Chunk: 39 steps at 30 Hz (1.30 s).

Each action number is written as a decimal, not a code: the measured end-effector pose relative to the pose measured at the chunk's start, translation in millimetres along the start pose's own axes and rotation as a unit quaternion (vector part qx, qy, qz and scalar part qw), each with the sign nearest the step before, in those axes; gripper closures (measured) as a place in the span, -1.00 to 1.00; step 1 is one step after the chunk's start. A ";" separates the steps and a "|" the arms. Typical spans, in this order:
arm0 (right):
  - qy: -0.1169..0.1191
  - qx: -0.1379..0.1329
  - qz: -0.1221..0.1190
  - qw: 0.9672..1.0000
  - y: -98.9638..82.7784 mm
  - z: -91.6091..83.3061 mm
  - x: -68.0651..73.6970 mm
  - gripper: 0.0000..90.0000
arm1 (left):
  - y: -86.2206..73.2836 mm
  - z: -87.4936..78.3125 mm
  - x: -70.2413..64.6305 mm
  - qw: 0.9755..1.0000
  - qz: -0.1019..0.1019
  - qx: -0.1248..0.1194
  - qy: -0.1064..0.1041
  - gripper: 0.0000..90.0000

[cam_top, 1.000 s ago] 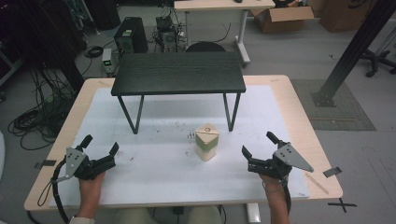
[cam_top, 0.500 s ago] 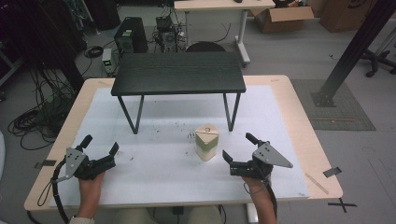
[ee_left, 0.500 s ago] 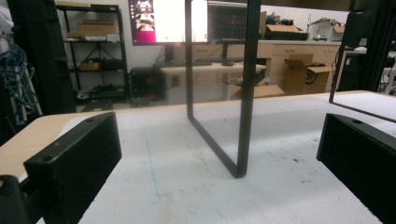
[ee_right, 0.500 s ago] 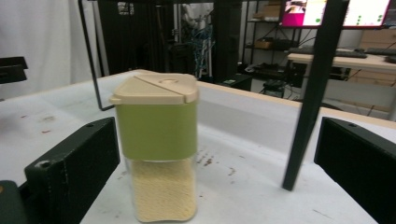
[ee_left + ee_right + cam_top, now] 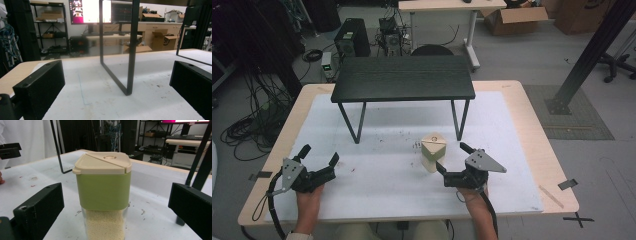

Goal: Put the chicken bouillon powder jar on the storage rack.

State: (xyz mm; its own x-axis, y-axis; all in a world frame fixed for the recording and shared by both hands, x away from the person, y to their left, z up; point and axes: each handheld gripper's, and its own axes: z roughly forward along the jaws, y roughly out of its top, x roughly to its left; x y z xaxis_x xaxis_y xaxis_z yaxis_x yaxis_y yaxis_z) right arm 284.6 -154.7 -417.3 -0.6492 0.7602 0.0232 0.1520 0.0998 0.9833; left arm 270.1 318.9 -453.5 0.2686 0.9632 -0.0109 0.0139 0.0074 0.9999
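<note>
A clear container (image 5: 433, 151) with a green band and a cream lid (image 5: 103, 161) stands upright on the white mat, and pale grains fill its lower part (image 5: 105, 226). My right gripper (image 5: 451, 156) is open just to the right of it, jaws pointing at it. In the right gripper view the container sits centred ahead of the wide jaws of my right gripper (image 5: 115, 203), touching neither. My left gripper (image 5: 320, 154) is open near the table's front left with nothing between its jaws. In the left gripper view, my left gripper (image 5: 116, 83) faces a black leg (image 5: 131, 50).
A small black table (image 5: 403, 77) on thin metal legs stands at the back of the white mat (image 5: 382, 200); its right front leg (image 5: 460, 122) is close behind the container. The wooden tabletop rim (image 5: 552, 165) surrounds the mat. Cables and computers lie on the floor beyond.
My right gripper has moved left and slightly forward toward the container, staying open. The left gripper and the container have not moved.
</note>
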 end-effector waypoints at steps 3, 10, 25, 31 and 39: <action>0.004 0.007 0.006 1.000 -0.7 4.7 1.1 -1.00 | 0.0 -0.2 0.1 1.000 -0.001 -0.001 0.000 -0.99; 0.007 0.030 0.010 0.999 -2.5 16.8 5.1 -1.00 | -0.1 -0.3 0.3 1.000 -0.001 -0.002 0.000 -1.00; 0.000 0.071 0.010 0.997 -3.1 43.9 10.2 -1.00 | -0.1 -0.5 0.3 1.000 -0.002 -0.003 0.000 -1.00; -0.004 0.082 0.012 0.997 -3.3 51.7 10.4 -1.00 | -0.1 -0.4 0.5 1.000 -0.002 -0.003 0.000 -1.00; -0.006 0.104 0.011 0.995 -4.7 62.8 12.1 -0.90 | -0.1 -0.5 0.5 1.000 -0.002 -0.003 0.000 -0.99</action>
State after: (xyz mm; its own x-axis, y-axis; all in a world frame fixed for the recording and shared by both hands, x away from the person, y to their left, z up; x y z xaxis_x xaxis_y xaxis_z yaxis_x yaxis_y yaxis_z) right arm 322.8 -105.6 -433.0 -0.6344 0.7719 0.0414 0.3177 0.2116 0.9243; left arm 269.7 319.5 -453.6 0.2681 0.9633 -0.0157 0.0087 0.0139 0.9999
